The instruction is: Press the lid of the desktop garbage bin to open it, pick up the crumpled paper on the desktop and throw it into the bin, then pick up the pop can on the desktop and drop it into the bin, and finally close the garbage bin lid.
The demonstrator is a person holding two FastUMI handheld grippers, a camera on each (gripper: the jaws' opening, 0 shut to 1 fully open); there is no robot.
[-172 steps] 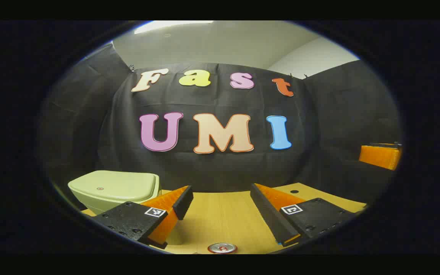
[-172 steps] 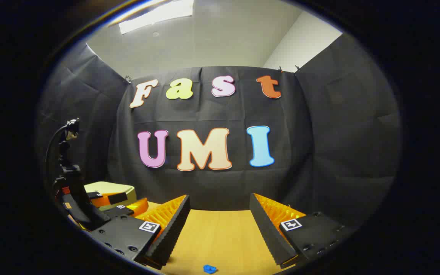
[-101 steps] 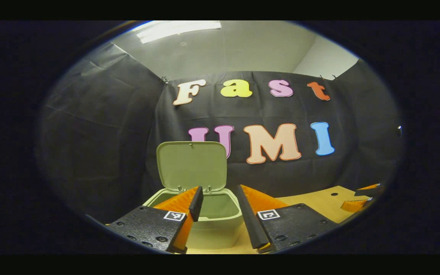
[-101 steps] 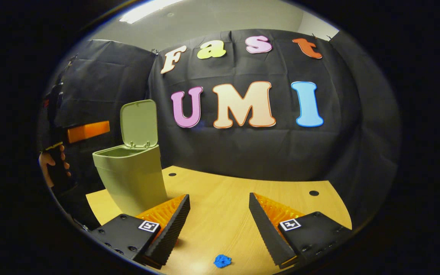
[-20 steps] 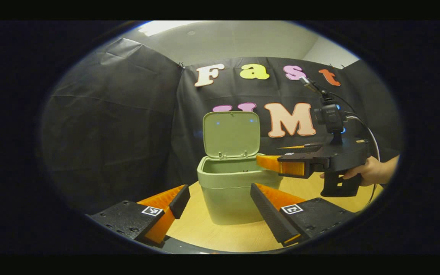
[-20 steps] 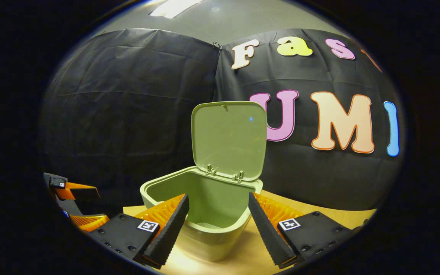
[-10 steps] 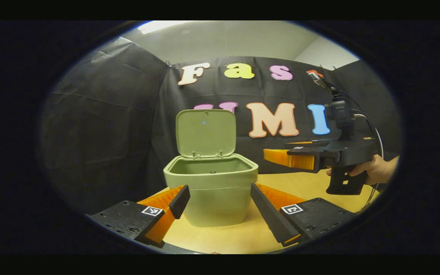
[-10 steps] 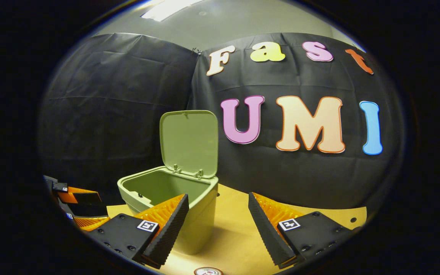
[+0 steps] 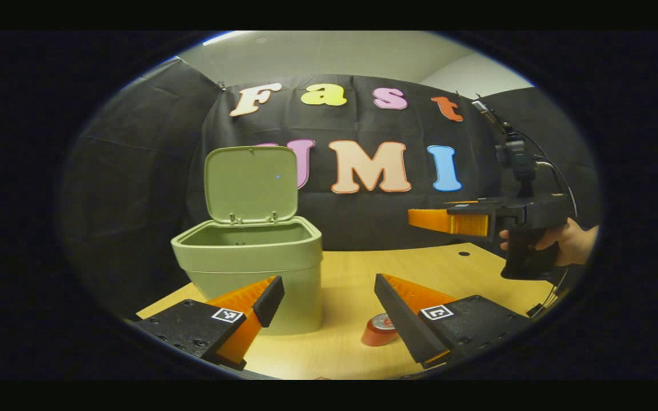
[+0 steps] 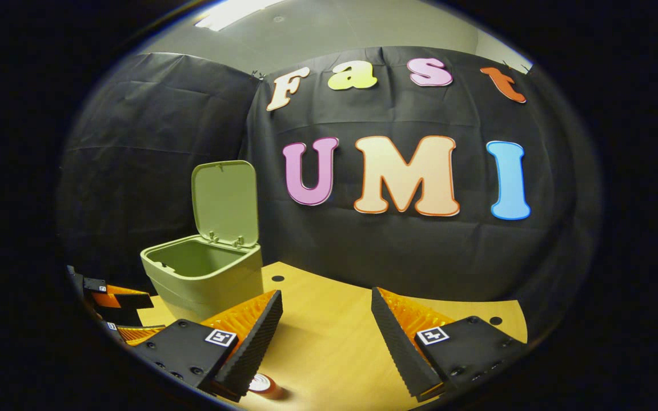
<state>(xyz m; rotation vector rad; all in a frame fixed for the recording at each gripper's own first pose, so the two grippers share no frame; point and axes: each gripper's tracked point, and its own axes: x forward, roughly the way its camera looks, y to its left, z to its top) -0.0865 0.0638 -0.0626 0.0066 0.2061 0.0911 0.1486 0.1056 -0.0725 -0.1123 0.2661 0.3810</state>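
Change: a second ago my right gripper (image 10: 324, 325) was over the bin's mouth; now it has pulled back and to the side, and the can shows low in both views. I judge the paper step is over and the can is next.
Room: black cloth walls on every side, a pale ceiling with a strip light above.
Table (image 9: 352, 268): light wood, with small dark holes near its far edge.
Bin (image 9: 252, 268): green, upright on the table's left part, mouth facing up; what lies inside is hidden from me.
Lid (image 9: 251, 184): standing up on its rear hinge, so it is yet to be closed.
Right gripper: fingers wide apart, nothing between them; a hand (image 9: 563, 242) holds it above the table.
Left gripper (image 9: 329, 299): fingers apart, holding nothing, low over the table near the bin.
Can (image 9: 380, 330): red, upright on the table, just beside my left gripper's right finger, right of the bin.
Paper: I see none on the table.
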